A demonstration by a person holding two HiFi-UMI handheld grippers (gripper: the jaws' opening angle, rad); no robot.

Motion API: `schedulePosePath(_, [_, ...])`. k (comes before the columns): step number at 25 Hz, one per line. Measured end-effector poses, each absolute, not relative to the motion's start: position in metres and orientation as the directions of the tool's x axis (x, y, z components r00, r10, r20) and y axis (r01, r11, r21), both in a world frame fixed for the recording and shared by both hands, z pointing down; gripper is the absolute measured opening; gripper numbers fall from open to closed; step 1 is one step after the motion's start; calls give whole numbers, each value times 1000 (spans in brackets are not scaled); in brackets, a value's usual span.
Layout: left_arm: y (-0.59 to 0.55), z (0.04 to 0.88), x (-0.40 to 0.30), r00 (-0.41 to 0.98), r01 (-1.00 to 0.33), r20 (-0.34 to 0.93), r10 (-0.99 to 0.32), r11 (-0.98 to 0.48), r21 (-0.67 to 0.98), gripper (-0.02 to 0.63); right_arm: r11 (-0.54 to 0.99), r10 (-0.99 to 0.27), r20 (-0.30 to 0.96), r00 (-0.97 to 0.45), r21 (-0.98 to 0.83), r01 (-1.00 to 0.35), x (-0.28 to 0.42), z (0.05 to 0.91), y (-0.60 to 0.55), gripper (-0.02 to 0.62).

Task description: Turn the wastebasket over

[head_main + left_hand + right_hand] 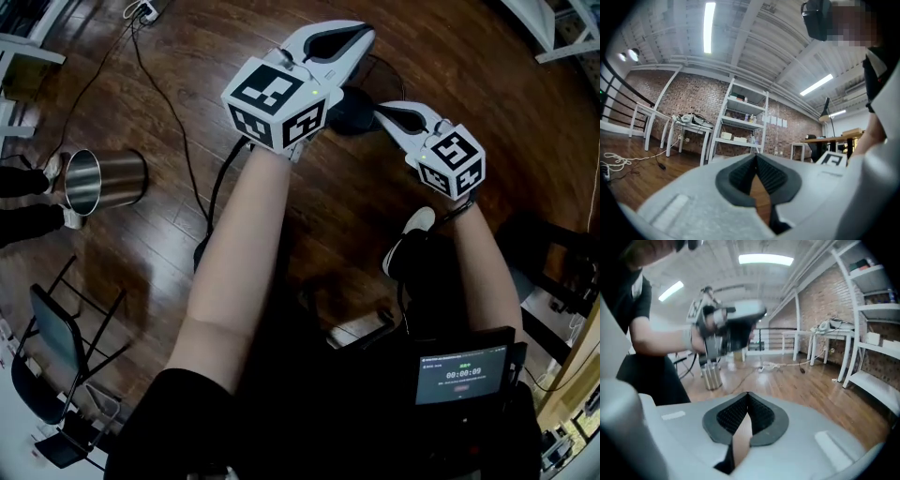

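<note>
Your left gripper (756, 157) is clenched on nothing. Its dark ribbed pads (740, 176) meet at the tips, and only floor shows through the narrow slit beneath them. Your right gripper (747, 395) is clamped together the same way and is just as empty.

You hold both grippers up in front of you, near each other. Each has its marker cube (272, 98) at the wrist end, and their noses point away from your body.

The wastebasket (105, 180) is a shiny metal cylinder. It stands upright on the dark wooden floor (525, 122), off to your left, with its open mouth facing up. It is well apart from both grippers, and neither one touches it. In the right gripper view you can see it on its base, beyond your blurred left hand.

A black cable (173, 122) trails across the boards to the right of the wastebasket. At the left edge of the head view, another person's legs and shoes (28, 223) stand just beside it. A black folding chair (47, 352) sits nearer to you, at the lower left.

Your own white-toed shoe (412, 230) shows below the right gripper. A small lit screen (462, 375) hangs at your front.

The left gripper view looks across the room to a white shelf unit (743, 124) and a white table (691, 125), both against a brick wall (693, 98).
</note>
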State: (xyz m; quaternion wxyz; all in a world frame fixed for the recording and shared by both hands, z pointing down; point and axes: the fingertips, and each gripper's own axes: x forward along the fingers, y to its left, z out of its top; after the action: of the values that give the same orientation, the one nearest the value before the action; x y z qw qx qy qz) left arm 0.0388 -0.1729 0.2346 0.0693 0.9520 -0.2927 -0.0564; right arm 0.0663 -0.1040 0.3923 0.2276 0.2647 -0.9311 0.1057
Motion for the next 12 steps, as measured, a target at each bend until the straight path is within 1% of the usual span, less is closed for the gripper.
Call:
schedulePosePath(3, [-159,242,46,836,-535,-43,-547,-831,152,-2,780,-571,246,-783,-134,-611,75,321,-104,9])
schedulePosePath(5, [-149,247,48,842,-530,-26,-538,-836,143,-2,756,-626,135,-768,-137,-641,84,295,-103,9])
schedulePosePath(8, [-134,253,51,847,-527,-3,-532,-840,128,-2,742,-658,46,-752,-130,-657,96,281,-104,9])
schedulePosePath(12, [-117,265,49,847,-531,35,-531,-840,110,-2,732,-673,-4,-739,-149,-665,96,278,-109,9])
